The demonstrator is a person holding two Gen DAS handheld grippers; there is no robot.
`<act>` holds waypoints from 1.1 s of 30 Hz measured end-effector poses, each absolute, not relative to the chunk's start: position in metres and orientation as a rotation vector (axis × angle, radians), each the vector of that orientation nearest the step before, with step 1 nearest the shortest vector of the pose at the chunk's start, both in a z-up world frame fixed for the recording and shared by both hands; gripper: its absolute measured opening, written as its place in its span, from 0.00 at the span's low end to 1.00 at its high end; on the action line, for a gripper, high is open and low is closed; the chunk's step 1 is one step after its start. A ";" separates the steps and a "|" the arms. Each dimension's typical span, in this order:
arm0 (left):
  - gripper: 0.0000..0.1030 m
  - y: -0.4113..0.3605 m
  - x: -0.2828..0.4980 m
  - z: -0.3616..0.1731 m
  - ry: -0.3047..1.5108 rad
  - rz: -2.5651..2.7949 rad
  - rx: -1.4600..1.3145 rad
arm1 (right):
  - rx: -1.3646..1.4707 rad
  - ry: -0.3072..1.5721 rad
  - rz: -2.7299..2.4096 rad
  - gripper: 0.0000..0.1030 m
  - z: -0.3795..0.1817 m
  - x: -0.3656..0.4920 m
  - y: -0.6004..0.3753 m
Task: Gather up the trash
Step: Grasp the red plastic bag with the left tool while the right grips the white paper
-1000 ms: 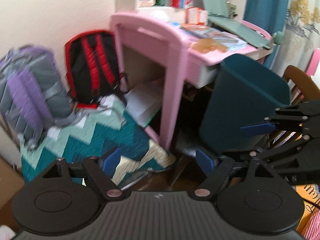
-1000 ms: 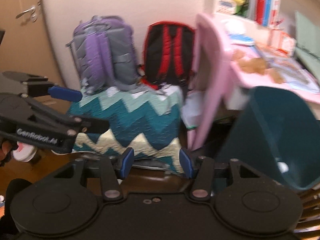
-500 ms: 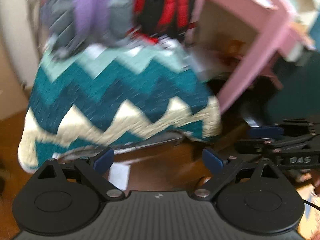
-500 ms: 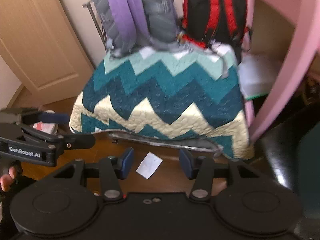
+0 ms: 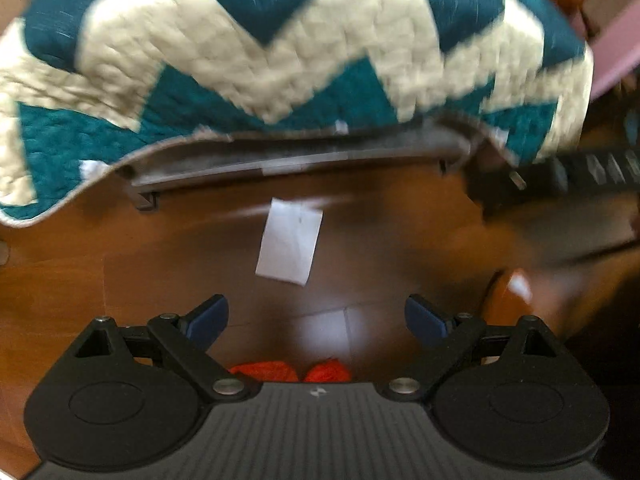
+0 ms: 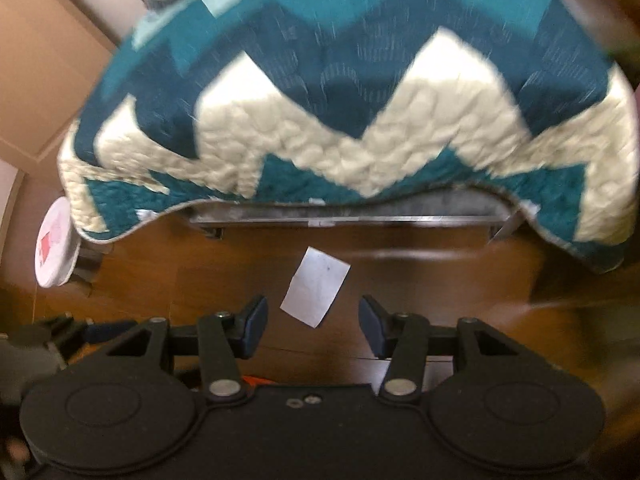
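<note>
A: Where is the trash?

B: A small white rectangular piece of paper (image 5: 289, 241) lies flat on the brown wooden floor (image 5: 80, 280), just in front of the low grey frame (image 5: 288, 156) that the quilt covers. In the right wrist view the same paper (image 6: 316, 286) is a little turned, one corner toward the camera.

A: Does a gripper hold it?

B: No. The left gripper (image 5: 316, 316) points down at the floor with its blue-tipped fingers (image 5: 210, 316) spread wide, and nothing is between them; the paper is beyond the tips, apart from them. The fingers of the right gripper (image 6: 312, 322) are also apart, less wide, and the near corner of the paper shows in the gap between the tips. I cannot tell if it touches them; it seems to lie on the floor below.

A: Any container?

B: Only a round white tub with a red and pink label (image 6: 56, 246) at the left edge of the right view, on the floor beside the quilt. What is inside is hidden.

A: And around?

B: The quilted blanket with teal, dark blue and cream zigzag bands (image 6: 360, 120) hangs over the frame, its edge above the floor. A beige wooden door (image 6: 44, 60) is at the far left. Something orange (image 5: 288, 372) shows under the left gripper; it is too blurred to name.
</note>
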State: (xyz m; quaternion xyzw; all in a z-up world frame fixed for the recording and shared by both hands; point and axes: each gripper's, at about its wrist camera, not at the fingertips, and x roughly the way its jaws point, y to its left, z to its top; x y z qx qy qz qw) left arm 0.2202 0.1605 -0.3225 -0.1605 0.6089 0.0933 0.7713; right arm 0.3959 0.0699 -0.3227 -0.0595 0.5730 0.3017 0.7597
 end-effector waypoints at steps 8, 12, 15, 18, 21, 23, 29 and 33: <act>0.93 0.133 0.226 -0.397 1.434 -0.095 -0.038 | -0.138 1.361 0.615 0.49 -0.418 0.422 0.107; 0.93 0.112 0.218 -0.434 1.467 -0.271 0.080 | -0.183 1.422 0.607 0.49 -0.465 0.433 0.126; 0.93 0.095 0.207 -0.459 1.483 -0.389 0.171 | -0.215 1.442 0.612 0.49 -0.491 0.439 0.136; 0.93 0.077 0.195 -0.485 1.482 -0.487 0.263 | -0.269 1.456 0.634 0.49 -0.515 0.442 0.149; 0.93 0.069 0.189 -0.507 1.482 -0.535 0.288 | -0.326 1.459 0.662 0.49 -0.537 0.443 0.163; 0.92 0.067 0.190 -0.523 1.492 -0.531 0.286 | -0.337 1.464 0.668 0.49 -0.550 0.445 0.169; 0.92 0.067 0.192 -0.561 1.541 -0.496 0.264 | -0.343 1.430 0.663 0.49 -0.587 0.444 0.190; 0.89 0.069 0.190 -0.584 1.596 -0.481 0.229 | -0.447 1.346 0.717 0.49 -0.604 0.434 0.208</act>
